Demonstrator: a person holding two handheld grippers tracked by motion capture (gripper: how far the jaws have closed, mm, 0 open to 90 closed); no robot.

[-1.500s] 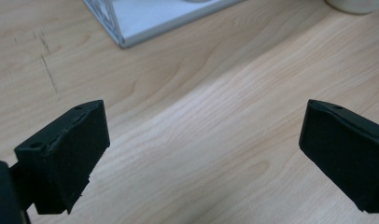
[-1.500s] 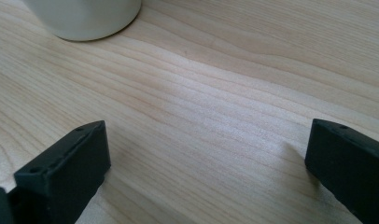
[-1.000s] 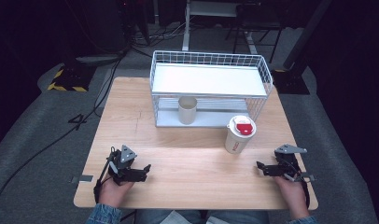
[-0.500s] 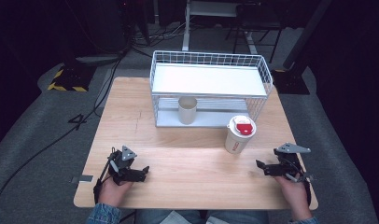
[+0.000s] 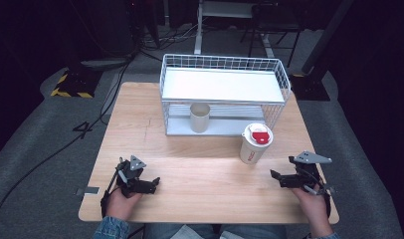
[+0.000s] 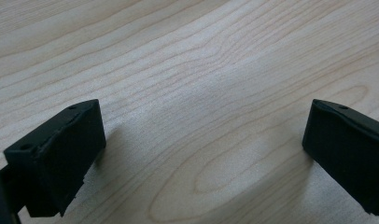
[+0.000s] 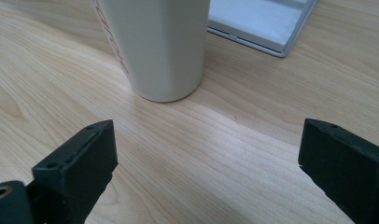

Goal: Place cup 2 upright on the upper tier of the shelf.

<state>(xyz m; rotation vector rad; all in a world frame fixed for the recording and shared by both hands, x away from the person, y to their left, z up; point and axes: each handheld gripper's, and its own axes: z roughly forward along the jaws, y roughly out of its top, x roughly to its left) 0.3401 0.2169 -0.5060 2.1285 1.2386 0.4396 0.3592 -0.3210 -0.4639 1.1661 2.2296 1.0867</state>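
The lidded cup (image 5: 255,144) stands upright on the table (image 5: 200,164), right of centre, just in front of the wire rack (image 5: 224,94) at its 5 o'clock corner. The cup is white with a red patch on its lid. In the right gripper view the cup's lower body (image 7: 156,46) rises at 11 o'clock, beyond the jaws and apart from them.

Changes against the earlier frames:
1. The cup, the rack and the beige cup (image 5: 200,117) on the rack's lower shelf keep their places.
2. The left gripper (image 5: 151,184) has just been opening its jaws; nothing lies between them.
3. The right gripper (image 5: 277,177) sits slightly higher than 1 second ago.

Hand pose:
- The right hand (image 5: 312,201) enters from the bottom edge and holds its gripper level at 4 o'clock from the lidded cup, near it but not touching. The jaws point toward 9 o'clock, stand wide apart and hold nothing; bare wood shows between them.
- The left hand (image 5: 121,199) rests at 7 o'clock from the table centre, well apart from the lidded cup. Its jaws point toward 3 o'clock, low over the wood, spread wide and empty.
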